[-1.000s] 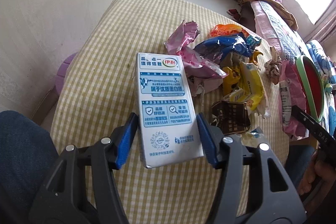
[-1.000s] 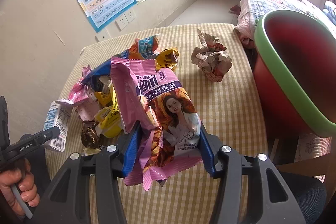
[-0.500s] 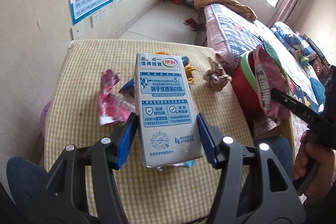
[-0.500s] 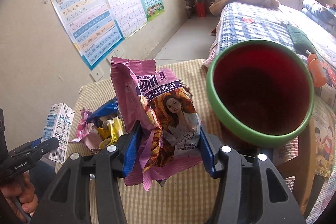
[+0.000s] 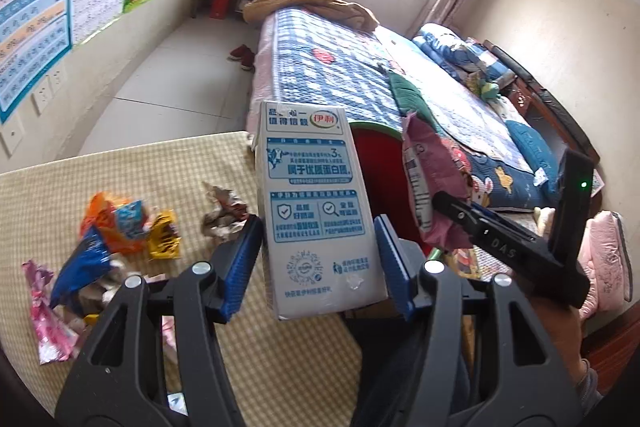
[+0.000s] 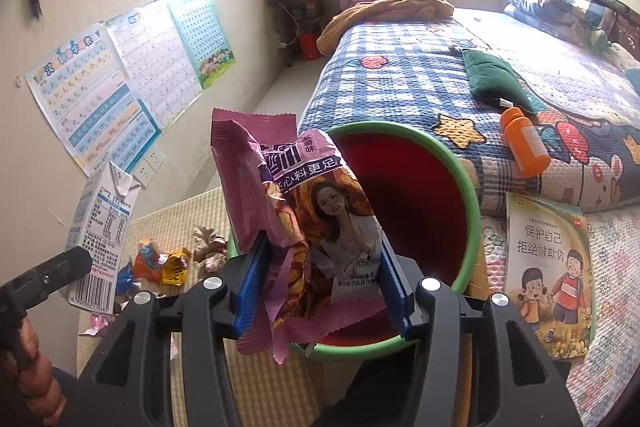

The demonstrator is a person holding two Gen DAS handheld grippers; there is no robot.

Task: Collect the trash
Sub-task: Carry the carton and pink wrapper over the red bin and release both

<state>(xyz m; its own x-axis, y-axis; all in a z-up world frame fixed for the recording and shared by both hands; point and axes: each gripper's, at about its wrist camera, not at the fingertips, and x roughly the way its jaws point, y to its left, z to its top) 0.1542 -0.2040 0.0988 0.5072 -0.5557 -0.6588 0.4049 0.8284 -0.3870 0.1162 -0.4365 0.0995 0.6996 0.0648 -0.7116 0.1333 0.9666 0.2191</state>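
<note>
My left gripper (image 5: 318, 263) is shut on a white and blue milk carton (image 5: 312, 203) and holds it in the air above the table's right edge; the carton also shows in the right wrist view (image 6: 102, 227). My right gripper (image 6: 322, 283) is shut on a pink snack bag (image 6: 304, 223), held in front of the mouth of a red bin with a green rim (image 6: 472, 211). The bag also shows in the left wrist view (image 5: 430, 187), with the bin (image 5: 380, 163) behind the carton. Several wrappers (image 5: 120, 227) and a crumpled paper ball (image 5: 224, 215) lie on the checked tablecloth (image 5: 280, 355).
A bed with a blue checked quilt (image 6: 400, 79) stands behind the bin, with an orange bottle (image 6: 524, 143) on it. A children's book (image 6: 548, 271) lies to the right of the bin. Posters (image 6: 120, 91) hang on the left wall.
Both grippers have risen and swung right, away from the wrapper pile and toward the bin, each keeping its load. The bin's mouth is now right behind the snack bag.
</note>
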